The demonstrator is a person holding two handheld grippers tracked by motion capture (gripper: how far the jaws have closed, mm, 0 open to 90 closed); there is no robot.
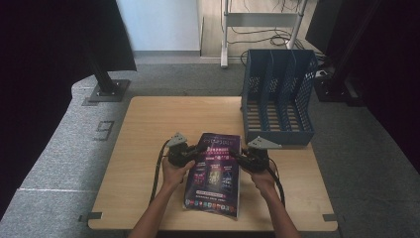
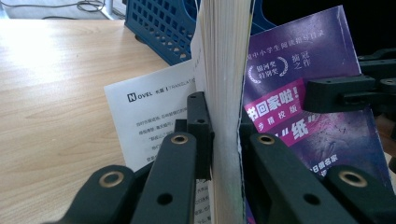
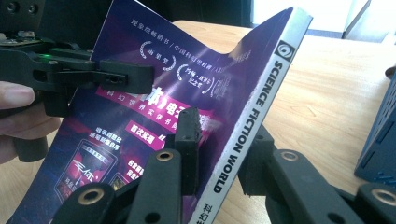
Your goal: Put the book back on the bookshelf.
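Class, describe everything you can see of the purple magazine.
The magazine is a thick softcover with a glossy purple cover, white and pink print, and a pale spine reading SCIENCE FICTION WORLD. It is raised off the wooden table, its cover bowed. The left gripper clamps its page edge; the right gripper clamps its spine.

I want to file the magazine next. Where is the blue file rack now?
In the high view, the blue file rack stands on the table's far right corner, just beyond the right gripper and the purple magazine.
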